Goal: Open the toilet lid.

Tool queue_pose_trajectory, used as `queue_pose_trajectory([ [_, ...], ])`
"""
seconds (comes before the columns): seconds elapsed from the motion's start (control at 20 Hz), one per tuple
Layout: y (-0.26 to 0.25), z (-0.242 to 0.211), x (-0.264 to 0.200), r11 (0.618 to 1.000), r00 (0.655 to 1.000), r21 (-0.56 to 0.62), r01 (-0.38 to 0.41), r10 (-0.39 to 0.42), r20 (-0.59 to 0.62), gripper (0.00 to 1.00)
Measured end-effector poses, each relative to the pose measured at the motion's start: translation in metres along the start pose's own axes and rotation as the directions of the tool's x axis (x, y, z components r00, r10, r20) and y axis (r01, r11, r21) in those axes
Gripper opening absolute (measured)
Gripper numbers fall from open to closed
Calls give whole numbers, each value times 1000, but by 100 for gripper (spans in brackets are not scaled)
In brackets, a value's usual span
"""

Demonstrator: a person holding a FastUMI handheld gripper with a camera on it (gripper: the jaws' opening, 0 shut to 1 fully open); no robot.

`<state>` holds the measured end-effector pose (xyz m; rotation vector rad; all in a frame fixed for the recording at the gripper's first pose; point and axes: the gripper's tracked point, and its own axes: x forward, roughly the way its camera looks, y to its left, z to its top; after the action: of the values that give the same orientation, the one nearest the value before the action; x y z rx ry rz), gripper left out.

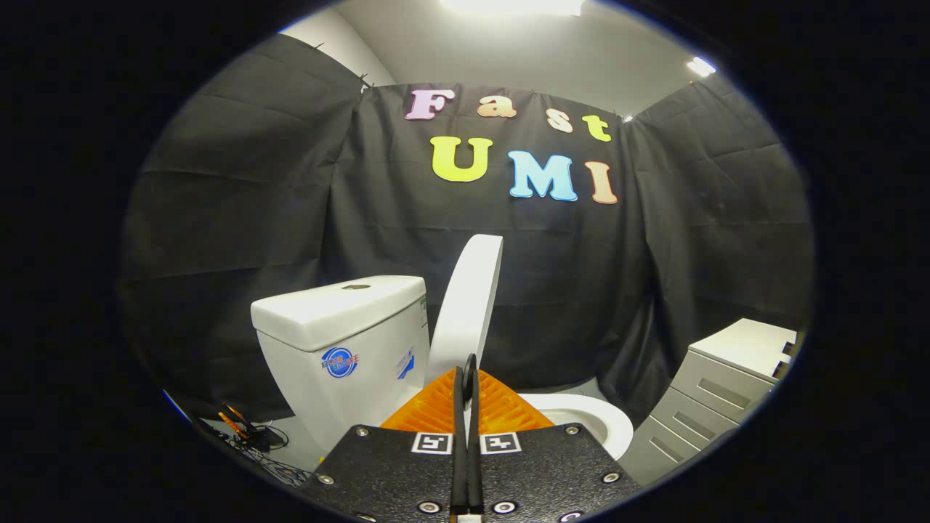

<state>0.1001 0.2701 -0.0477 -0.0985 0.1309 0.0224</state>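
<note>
Two fingers of the handheld gripper [467,374] stand pressed together with no gap between them and nothing held, their tips pointing up at the lower edge of a raised toilet lid [468,301]. The white lid stands close to upright, tilted slightly, directly beyond the fingertips and just beside the right side of the cistern [341,330]; whether it leans on the cistern or stands a little apart from it cannot be told from here. The cistern, white with a round flush button [356,287] on its top and stickers on its side, sits to the left of the fingers. To the right of the fingers and below the lid, part of the open toilet seat [588,421] shows, a white ring curving round a shadowed bowl. Whether the fingertips touch the lid's edge or sit just short of it is unclear, since the tips overlap it in this view.

Further right, near the seat, stands a grey drawer cabinet [716,396] with a pale top and long recessed handles. On the floor to the left of the cistern lies a tangle of dark cables [251,436] with some orange parts among them. Black cloth [254,218] hangs as a wall behind the toilet and along both sides, and ceiling lights [512,6] glare above it.
</note>
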Motion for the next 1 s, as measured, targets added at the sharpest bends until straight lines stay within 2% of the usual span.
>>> queue_pose_trajectory([
  [0.6,41,6,6,992,997,-109,-69,72,24,0],
  [0.8,55,6,8,990,993,-88,-113,114,8,0],
  [1.0,68,6,9,981,989,-124,-148,149,0,0],
])
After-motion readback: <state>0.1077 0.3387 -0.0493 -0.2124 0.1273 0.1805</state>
